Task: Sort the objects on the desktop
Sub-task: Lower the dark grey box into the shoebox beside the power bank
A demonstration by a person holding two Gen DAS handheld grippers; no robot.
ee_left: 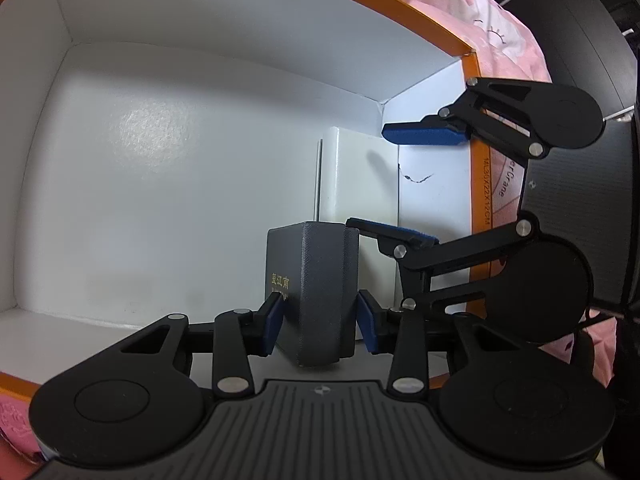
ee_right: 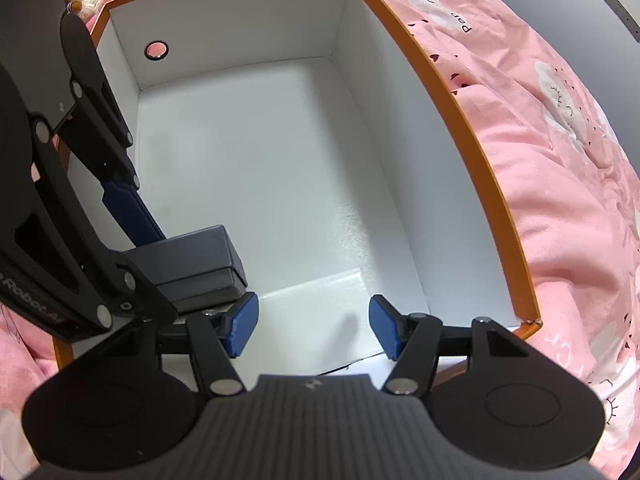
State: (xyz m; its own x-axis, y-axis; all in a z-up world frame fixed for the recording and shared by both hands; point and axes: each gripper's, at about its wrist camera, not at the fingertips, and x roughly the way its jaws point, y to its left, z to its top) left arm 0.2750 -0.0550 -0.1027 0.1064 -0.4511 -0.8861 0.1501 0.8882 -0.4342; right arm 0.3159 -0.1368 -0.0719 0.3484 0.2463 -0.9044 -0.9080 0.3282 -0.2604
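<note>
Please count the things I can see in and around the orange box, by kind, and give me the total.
Orange boxes with white inside: 1
Dark grey small cases, held between the pads of the left claw: 1
White flat items lying on the box floor: 1
Claws, left and right: 2
Total: 5
</note>
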